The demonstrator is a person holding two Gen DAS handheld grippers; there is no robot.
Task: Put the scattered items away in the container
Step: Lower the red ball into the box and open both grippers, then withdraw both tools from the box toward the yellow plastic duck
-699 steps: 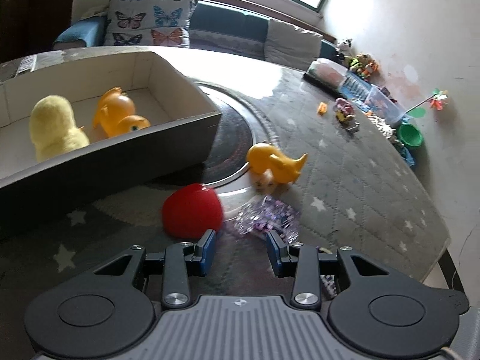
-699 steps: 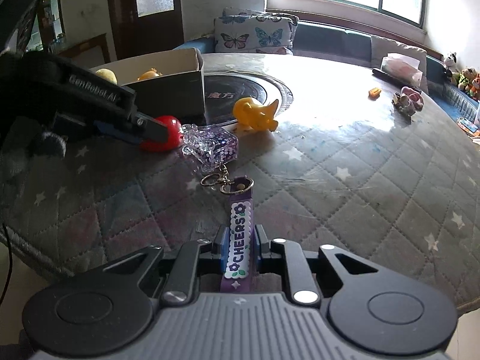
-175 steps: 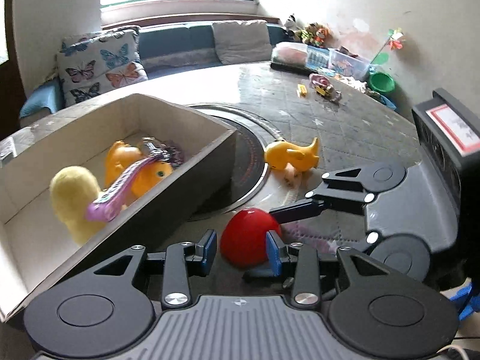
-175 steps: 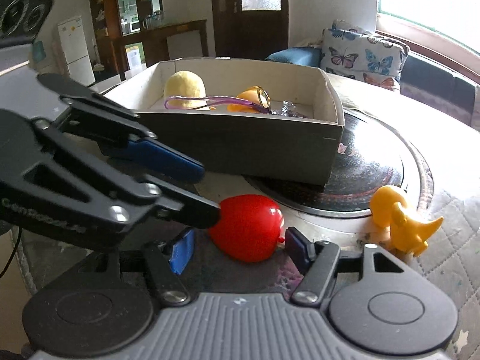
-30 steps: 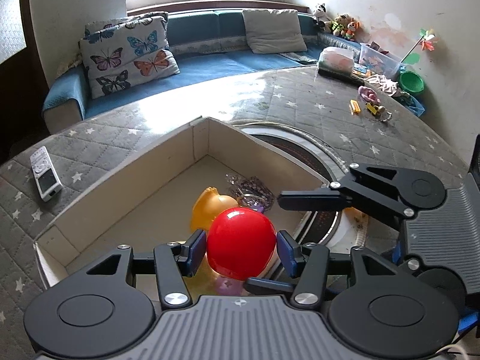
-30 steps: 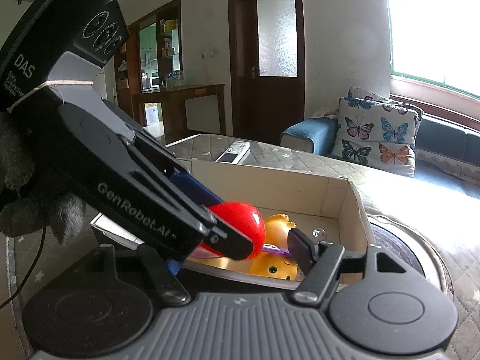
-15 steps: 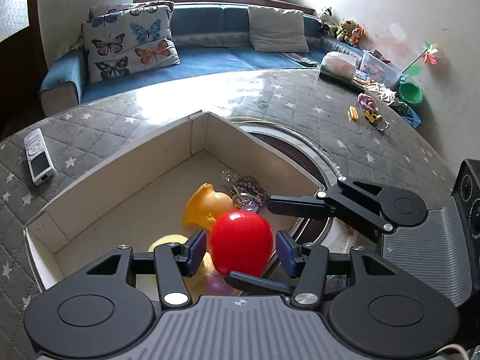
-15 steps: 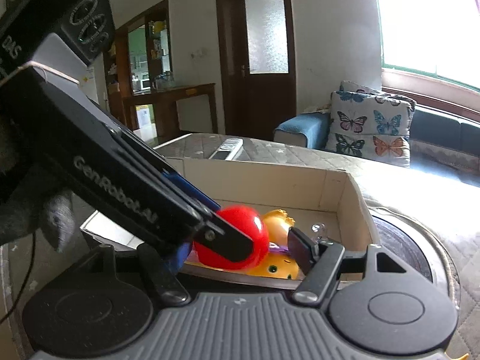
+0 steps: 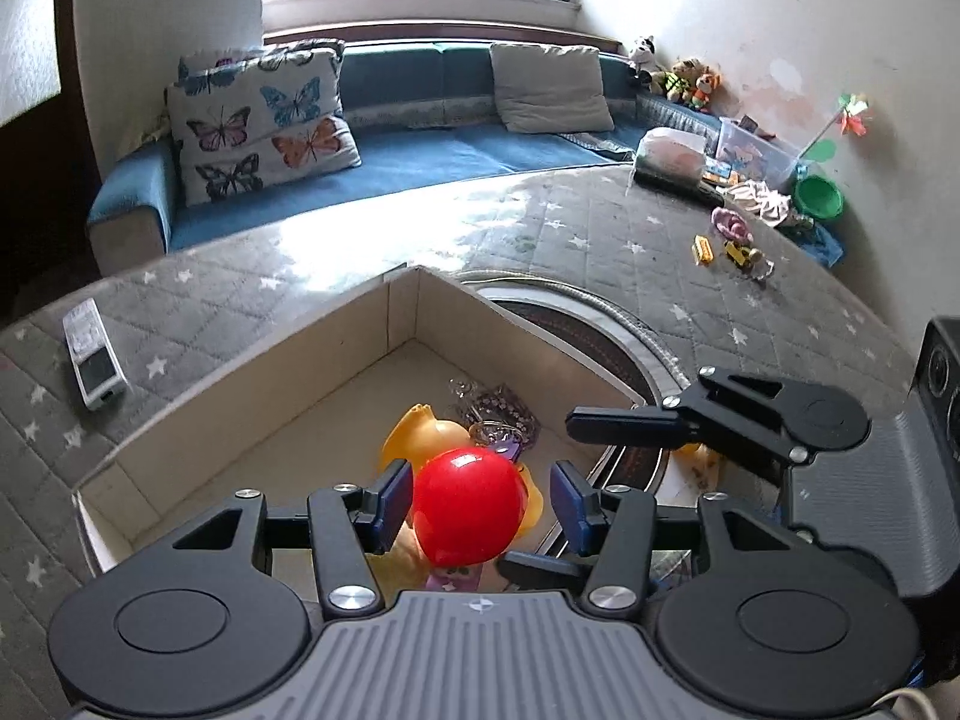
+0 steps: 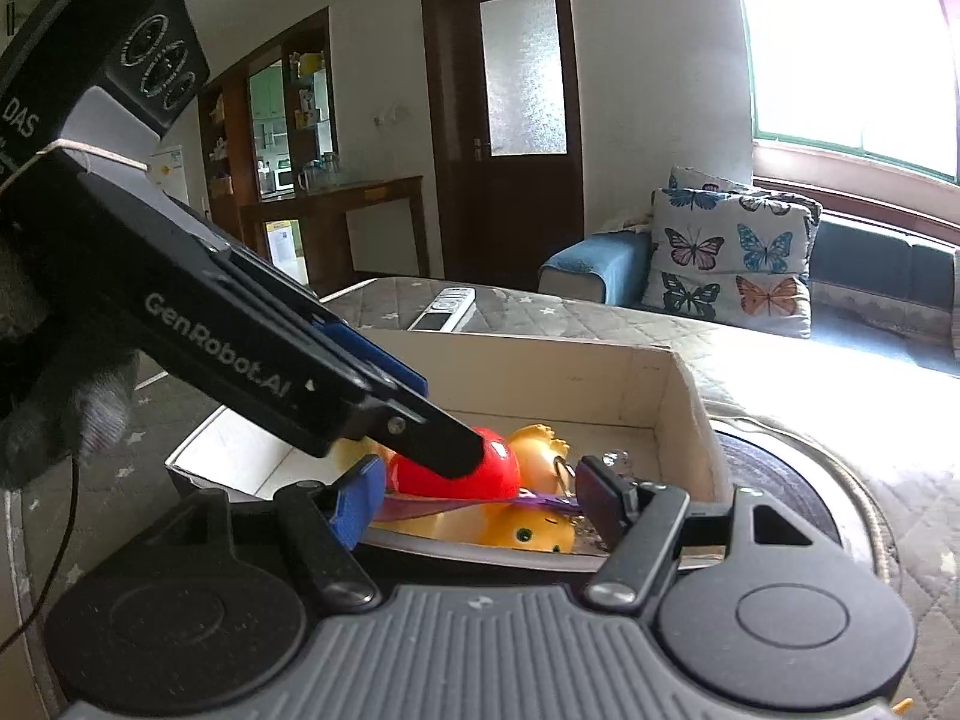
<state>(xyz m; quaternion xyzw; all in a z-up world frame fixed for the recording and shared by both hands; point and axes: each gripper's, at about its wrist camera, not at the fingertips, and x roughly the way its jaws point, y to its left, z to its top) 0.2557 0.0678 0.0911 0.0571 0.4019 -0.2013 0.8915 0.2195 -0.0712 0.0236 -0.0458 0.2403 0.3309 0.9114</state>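
A red ball [image 9: 467, 507] lies in the open cardboard box [image 9: 270, 396] on top of an orange duck toy [image 9: 420, 432], a glittery keychain [image 9: 504, 414] and its purple strap [image 10: 540, 501]. My left gripper [image 9: 480, 507] hangs open just above the ball, with a gap between the ball and the right pad. In the right wrist view the ball [image 10: 498, 468] rests on the toys, one left finger crossing in front of it. My right gripper [image 10: 480, 504] is open and empty at the box's [image 10: 540, 372] near wall. A second orange toy [image 9: 699, 456] lies on the table outside the box.
A remote control [image 9: 93, 360] lies on the quilted table left of the box. Small toys [image 9: 732, 240] and a tissue pack sit at the far right edge. A dark round inset [image 9: 576, 336] lies beside the box. A sofa with butterfly cushions stands behind.
The red ball has dropped out from between my left fingers and now rests lower, on the toys in the box. Both grippers have stayed over the box's near end.
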